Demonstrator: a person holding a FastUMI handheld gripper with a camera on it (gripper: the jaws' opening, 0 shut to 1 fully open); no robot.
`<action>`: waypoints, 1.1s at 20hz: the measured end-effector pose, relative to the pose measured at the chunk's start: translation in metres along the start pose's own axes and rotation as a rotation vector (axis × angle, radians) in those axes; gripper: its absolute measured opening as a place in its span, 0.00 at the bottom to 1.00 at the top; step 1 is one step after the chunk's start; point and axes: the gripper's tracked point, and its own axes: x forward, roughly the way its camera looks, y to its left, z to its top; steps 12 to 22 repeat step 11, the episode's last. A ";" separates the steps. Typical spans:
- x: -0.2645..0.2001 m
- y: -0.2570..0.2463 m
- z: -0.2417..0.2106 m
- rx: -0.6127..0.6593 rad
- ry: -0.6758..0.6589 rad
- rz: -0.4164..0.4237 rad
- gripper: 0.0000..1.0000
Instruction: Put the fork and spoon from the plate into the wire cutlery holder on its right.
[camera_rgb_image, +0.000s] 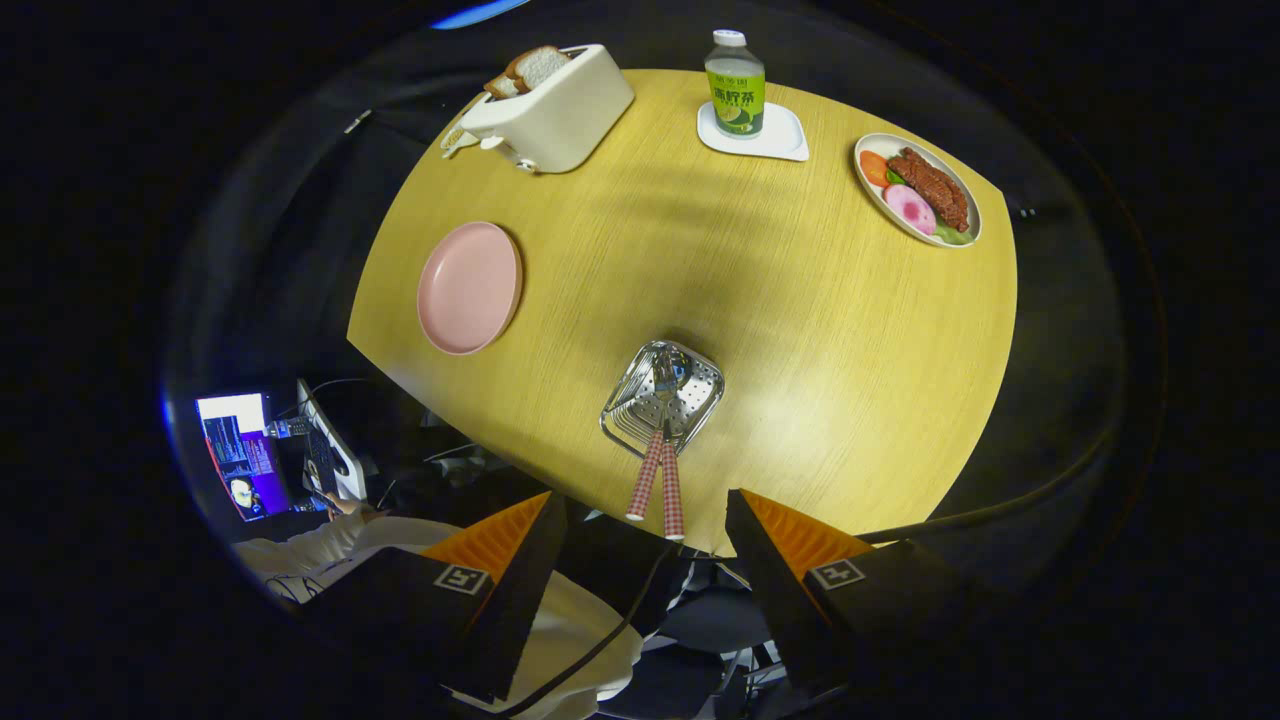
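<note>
Hand-held gripper (640, 560) wide open and empty, fork (648, 470) and spoon (671, 480) in wire cutlery holder (700, 400) just ahead, pink plate (470, 288) beyond on bench (800, 320)

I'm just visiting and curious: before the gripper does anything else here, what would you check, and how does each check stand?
1. Pink plate emptied of cutlery: ok.
2. Fork and spoon in the wire cutlery holder: ok, both checked handles stick out.
3. Gripper holding nothing: ok, fingers apart.
4. Holder upright: cannot tell.
5. Gripper away from toaster, bottle and food plate: ok.
</note>
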 end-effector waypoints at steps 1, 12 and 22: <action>-0.007 0.004 0.000 0.017 -0.040 0.007 1.00; -0.073 0.044 0.007 0.240 -0.538 -0.018 1.00; -0.073 0.044 0.007 0.240 -0.538 -0.018 1.00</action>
